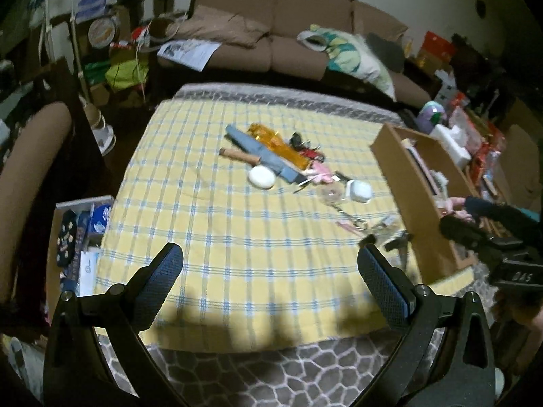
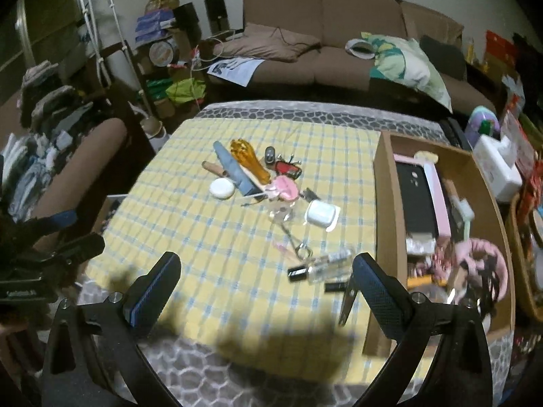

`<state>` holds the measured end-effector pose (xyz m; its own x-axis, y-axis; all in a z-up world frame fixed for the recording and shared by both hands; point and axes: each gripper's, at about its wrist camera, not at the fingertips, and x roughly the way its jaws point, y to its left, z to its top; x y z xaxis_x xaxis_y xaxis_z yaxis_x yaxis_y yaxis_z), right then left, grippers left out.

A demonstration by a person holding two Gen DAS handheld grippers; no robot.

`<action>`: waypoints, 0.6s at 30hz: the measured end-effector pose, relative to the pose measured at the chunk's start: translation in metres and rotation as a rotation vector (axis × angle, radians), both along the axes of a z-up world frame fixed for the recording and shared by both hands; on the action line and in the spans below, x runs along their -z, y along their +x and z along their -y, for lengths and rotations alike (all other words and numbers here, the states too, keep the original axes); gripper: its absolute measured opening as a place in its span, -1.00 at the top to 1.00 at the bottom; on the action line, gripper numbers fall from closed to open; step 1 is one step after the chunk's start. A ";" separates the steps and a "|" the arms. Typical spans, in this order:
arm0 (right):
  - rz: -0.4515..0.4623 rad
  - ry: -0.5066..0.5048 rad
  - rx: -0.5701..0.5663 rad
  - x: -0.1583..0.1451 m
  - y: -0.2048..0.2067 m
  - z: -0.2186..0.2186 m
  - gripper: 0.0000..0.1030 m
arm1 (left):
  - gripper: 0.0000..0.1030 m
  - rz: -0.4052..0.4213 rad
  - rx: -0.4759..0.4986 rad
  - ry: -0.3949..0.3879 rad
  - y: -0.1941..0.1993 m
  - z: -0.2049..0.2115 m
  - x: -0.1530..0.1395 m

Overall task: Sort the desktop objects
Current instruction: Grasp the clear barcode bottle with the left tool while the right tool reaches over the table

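A pile of small objects lies mid-table on the yellow checked cloth (image 2: pixel 217 237): an amber bottle (image 2: pixel 249 162), a blue-grey folded item (image 2: pixel 234 169), a white round case (image 2: pixel 221 188), a pink item (image 2: pixel 286 186), a white box (image 2: pixel 322 215), a clear bottle (image 2: pixel 325 266). The pile shows in the left wrist view too, with the white round case (image 1: pixel 261 176). My left gripper (image 1: pixel 269 281) is open and empty above the near cloth. My right gripper (image 2: pixel 266 288) is open and empty, near the clear bottle. A cardboard box (image 2: pixel 383 203) on the right holds several items.
A brown sofa (image 2: pixel 339 34) stands behind the table. A second box (image 1: pixel 81 230) with socks and packets sits left of the table. Clutter and shelves line both sides. The other gripper shows at the right edge of the left wrist view (image 1: pixel 492 237).
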<state>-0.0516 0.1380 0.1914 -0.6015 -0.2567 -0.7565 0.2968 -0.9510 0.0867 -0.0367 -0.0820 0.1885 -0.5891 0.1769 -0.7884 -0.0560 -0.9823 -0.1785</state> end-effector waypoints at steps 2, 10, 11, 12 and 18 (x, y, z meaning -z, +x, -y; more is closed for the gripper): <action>0.002 -0.013 0.005 0.011 -0.014 0.000 -1.00 | -1.00 0.026 -0.018 0.019 -0.013 0.005 0.019; 0.055 -0.116 0.049 0.059 -0.055 -0.017 -1.00 | -1.00 0.078 -0.046 0.050 -0.056 0.009 0.069; 0.059 -0.128 0.052 0.063 -0.058 -0.019 -1.00 | -1.00 0.082 -0.047 0.047 -0.063 0.008 0.076; 0.062 -0.141 0.054 0.065 -0.061 -0.021 -1.00 | -1.00 0.084 -0.047 0.044 -0.067 0.007 0.080; 0.099 -0.239 0.015 0.077 -0.074 -0.033 -1.00 | -1.00 0.080 0.017 0.061 -0.081 -0.011 0.098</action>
<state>-0.1257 0.1715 0.1145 -0.5325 -0.4265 -0.7311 0.2616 -0.9044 0.3371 -0.1177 -0.0715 0.0904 -0.5213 0.2356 -0.8202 -0.0555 -0.9684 -0.2430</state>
